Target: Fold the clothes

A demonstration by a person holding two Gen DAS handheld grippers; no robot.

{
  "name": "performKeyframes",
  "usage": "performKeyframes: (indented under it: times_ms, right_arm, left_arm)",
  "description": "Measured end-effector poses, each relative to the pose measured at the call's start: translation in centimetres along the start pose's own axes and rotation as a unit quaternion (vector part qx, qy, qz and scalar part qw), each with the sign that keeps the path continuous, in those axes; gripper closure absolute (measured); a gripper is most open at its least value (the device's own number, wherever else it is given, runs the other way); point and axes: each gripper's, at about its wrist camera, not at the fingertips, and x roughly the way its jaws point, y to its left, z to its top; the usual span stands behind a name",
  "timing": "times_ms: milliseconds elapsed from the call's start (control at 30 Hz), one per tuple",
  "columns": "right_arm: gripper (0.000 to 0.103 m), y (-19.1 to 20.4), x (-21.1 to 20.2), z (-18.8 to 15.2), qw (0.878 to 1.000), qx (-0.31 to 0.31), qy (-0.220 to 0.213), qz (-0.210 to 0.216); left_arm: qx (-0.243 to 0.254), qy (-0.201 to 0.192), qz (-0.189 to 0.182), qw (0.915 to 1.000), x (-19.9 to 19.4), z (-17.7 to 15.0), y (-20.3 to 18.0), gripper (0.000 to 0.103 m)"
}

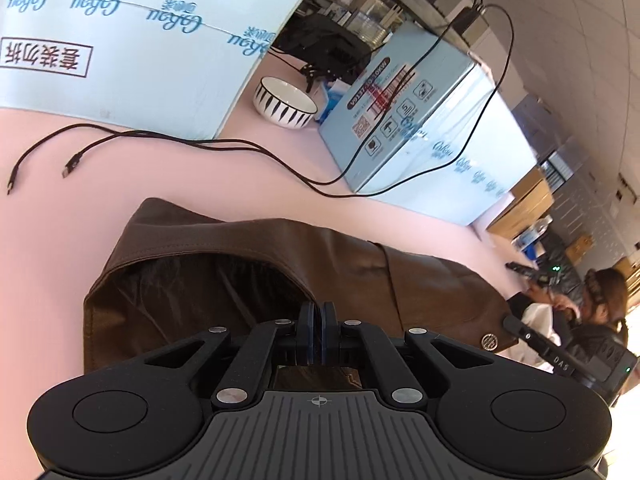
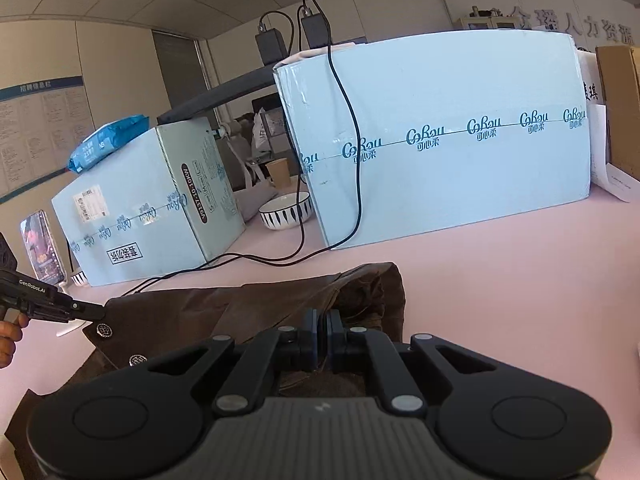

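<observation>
A brown leather-like garment (image 1: pixel 248 264) with metal snap buttons lies on the pink table (image 1: pixel 48 240). My left gripper (image 1: pixel 319 320) is shut on the garment's edge, its jaws pressed together. In the right wrist view the same garment (image 2: pixel 240 312) lies in front of my right gripper (image 2: pixel 322 328), which is shut on the brown cloth. The left gripper's tip (image 2: pixel 86 312) shows at the left of the right wrist view, at the garment's edge above a snap button (image 2: pixel 104 331). The right gripper's tip (image 1: pixel 520 330) shows in the left wrist view next to a button (image 1: pixel 489 341).
Two light blue cartons (image 2: pixel 440 136) (image 2: pixel 140 208) stand at the back of the table. A striped white bowl (image 2: pixel 285 210) sits between them. Black cables (image 1: pixel 200 146) trail across the table behind the garment. A phone (image 2: pixel 40 246) stands at the left. A person (image 1: pixel 600 312) sits beyond the table.
</observation>
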Motion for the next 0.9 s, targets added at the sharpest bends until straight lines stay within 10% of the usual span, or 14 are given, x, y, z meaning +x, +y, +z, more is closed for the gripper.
performKeyframes:
  times_ms: [167,367,533,733,900]
  right_arm:
    - [0.083,0.7,2.3,-4.5,0.992,-0.052,0.102,-0.044]
    - [0.038,1.4,-2.3,-0.8,0.998,-0.055,0.001,-0.018]
    - [0.037,1.1,-0.1,2.4,0.999,-0.012,-0.030,0.036]
    - [0.038,-0.7,9.0,0.2,0.984,0.092,0.129,0.077]
    - [0.029,-1.2,6.5,2.9,0.989,0.096,0.076,0.086]
  left_arm:
    - [-0.033,0.071,0.044,0.9960,2.0,-3.4,3.5,0.086]
    - [-0.065,-0.035,0.008,0.9972,-3.4,-1.2,4.8,0.046]
    - [-0.093,-0.124,-0.050,0.9867,-2.9,1.4,4.5,0.028]
    - [-0.131,-0.064,0.016,0.9892,4.0,1.3,7.6,0.029]
    - [-0.140,-0.083,-0.003,0.9867,1.9,1.6,8.4,0.028]
